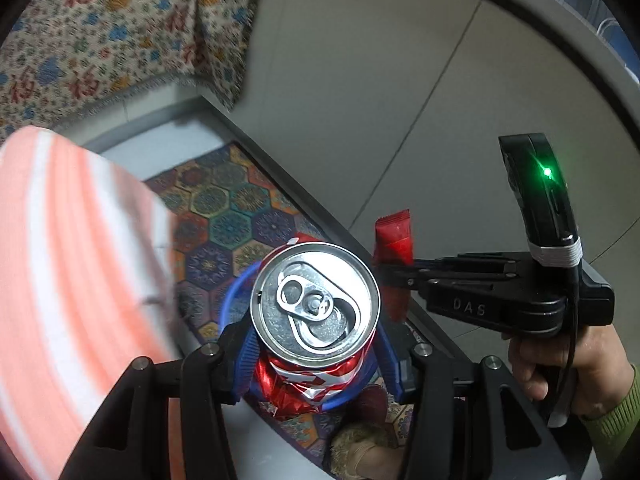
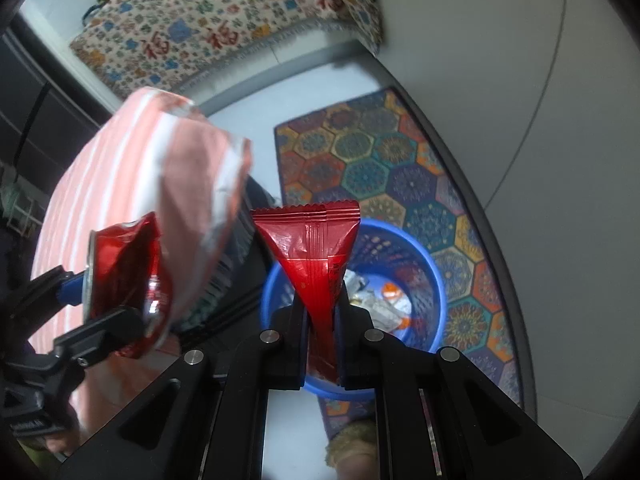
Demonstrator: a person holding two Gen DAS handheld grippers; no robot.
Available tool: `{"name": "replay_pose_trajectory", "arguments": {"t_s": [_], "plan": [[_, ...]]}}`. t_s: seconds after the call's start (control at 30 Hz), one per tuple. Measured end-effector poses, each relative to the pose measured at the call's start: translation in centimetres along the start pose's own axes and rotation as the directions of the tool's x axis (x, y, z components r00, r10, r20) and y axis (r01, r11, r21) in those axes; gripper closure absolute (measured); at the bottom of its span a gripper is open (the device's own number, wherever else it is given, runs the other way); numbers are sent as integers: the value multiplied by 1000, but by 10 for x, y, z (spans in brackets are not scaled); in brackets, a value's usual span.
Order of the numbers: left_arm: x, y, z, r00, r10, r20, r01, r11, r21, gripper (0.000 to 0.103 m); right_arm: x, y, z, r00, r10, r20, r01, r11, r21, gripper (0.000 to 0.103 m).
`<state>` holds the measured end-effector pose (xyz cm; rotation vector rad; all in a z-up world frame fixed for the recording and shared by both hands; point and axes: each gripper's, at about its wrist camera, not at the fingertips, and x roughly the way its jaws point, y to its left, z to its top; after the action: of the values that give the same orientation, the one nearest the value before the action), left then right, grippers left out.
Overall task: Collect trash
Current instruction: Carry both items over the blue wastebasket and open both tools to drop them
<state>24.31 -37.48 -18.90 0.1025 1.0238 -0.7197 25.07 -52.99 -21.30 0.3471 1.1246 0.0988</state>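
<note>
1. Can [image 1: 316,304]: crushed, red, pull-tab end facing the camera. Probably light and empty; its creased wall is stiff yet slick, so a hold across the dented waist suits it.
2. Left gripper [image 1: 316,356]: fingers pinch the can's sides, above the basket.
3. Wrapper [image 2: 316,264]: thin, soft, crinkly foil; likely weightless.
4. Right gripper [image 2: 322,344]: fingers pressed together on the wrapper's lower end.
5. Basket [image 2: 436,280]: blue, holding litter, on a patterned mat [image 2: 400,168] beneath both.

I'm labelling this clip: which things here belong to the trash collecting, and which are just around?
Job:
crushed can in left gripper
red wrapper in right gripper
blue bin

Just around:
patterned mat
floral cloth
pink striped fabric
</note>
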Motion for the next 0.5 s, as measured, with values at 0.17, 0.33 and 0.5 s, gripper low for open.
{"name": "replay_pose_trajectory", "arguments": {"t_s": [0.17,0.33,0.5], "plan": [[36,-3,4,999,-24,-35,24,1000,-4,45,8,-36,-6,1000,22,-1,-22,996,90,55],[37,-2,3,1000,-16,1,16,1000,-18,45,-9,-53,-12,999,1,45,-8,989,147,46],[5,-16,-3,994,50,93,-52,998,23,37,-32,-58,-17,994,-18,108,-4,980,198,20]]}}
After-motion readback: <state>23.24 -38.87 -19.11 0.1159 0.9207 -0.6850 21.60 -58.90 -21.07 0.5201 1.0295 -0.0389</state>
